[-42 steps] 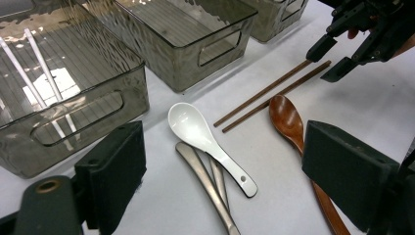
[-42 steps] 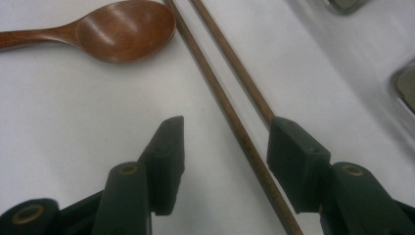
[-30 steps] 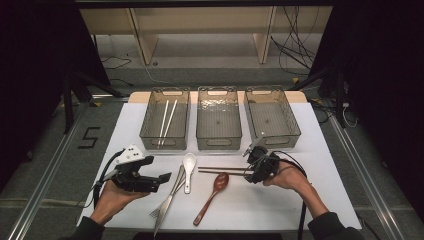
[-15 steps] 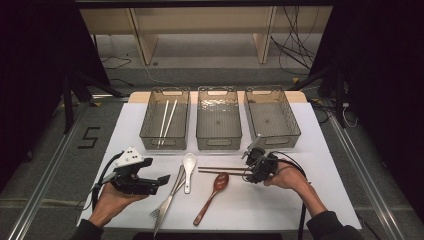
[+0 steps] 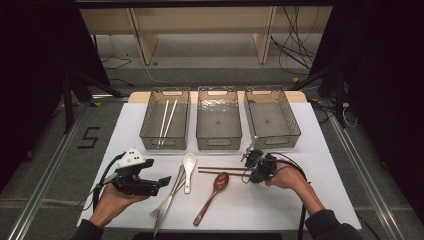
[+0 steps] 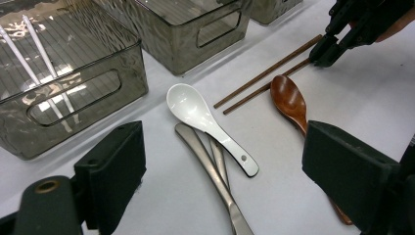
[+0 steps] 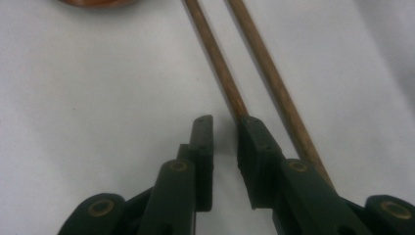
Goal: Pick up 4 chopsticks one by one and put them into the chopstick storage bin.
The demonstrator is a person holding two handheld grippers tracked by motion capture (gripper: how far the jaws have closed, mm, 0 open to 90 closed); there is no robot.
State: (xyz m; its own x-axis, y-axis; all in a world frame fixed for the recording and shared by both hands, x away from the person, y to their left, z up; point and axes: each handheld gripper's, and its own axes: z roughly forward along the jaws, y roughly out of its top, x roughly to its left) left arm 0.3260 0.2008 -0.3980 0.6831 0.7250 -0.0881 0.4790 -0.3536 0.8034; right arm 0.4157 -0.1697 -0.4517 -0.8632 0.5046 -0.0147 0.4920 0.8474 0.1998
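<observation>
Two brown chopsticks (image 5: 222, 170) lie side by side on the white table (image 5: 325, 200). My right gripper (image 5: 248, 166) is at their right ends, low over the table. Its jaws (image 7: 225, 125) have just been closing and stand a narrow gap apart with nothing between the pads. One chopstick (image 7: 215, 58) ends at the tip of the right-hand jaw, and the other runs along that jaw's outer side. My left gripper (image 5: 161, 184) rests open in the hand at the left, and its jaws (image 6: 225, 147) look over a white spoon (image 6: 195, 110).
A wooden spoon (image 5: 215, 187), the white spoon (image 5: 188, 165) and metal cutlery (image 5: 167, 202) lie mid-table. At the back stand three clear bins: the left one (image 5: 150, 127) holds white chopsticks (image 5: 166, 120), while the middle one (image 5: 218, 144) and the right one (image 5: 295, 131) hold nothing.
The right gripper has edged slightly down and left onto the chopsticks' right ends. The left hand and gripper have stayed where they were.
</observation>
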